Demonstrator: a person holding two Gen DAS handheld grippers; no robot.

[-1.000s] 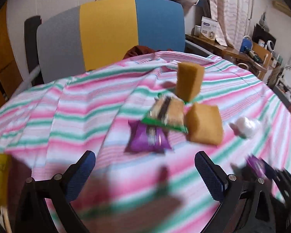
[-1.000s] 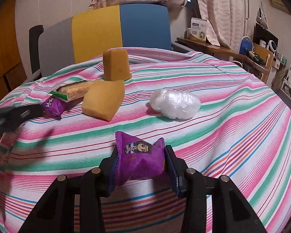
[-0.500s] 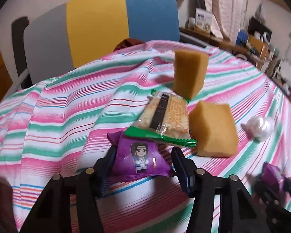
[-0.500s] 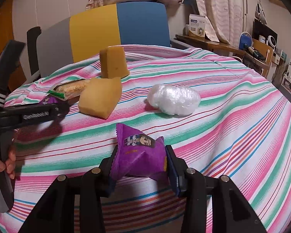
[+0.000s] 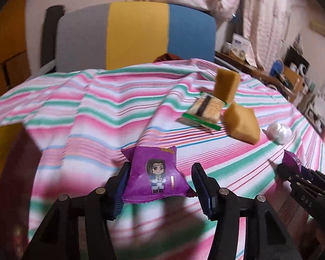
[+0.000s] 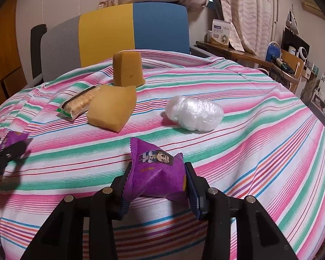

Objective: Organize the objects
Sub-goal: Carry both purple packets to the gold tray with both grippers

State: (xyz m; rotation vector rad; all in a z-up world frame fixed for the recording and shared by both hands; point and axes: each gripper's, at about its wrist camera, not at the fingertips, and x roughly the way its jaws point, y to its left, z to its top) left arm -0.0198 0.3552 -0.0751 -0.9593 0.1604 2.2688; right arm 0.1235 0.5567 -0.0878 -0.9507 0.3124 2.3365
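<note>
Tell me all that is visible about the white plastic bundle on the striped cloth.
The white bundle looks like thin, translucent plastic film crumpled into a rounded, oblong lump with glossy wrinkles. It lies on the striped cloth, to the right of the flat sponge and apart from it, beyond the purple packet held in the right gripper. Only the cloth touches it. In the left wrist view it shows small at the right.
</note>
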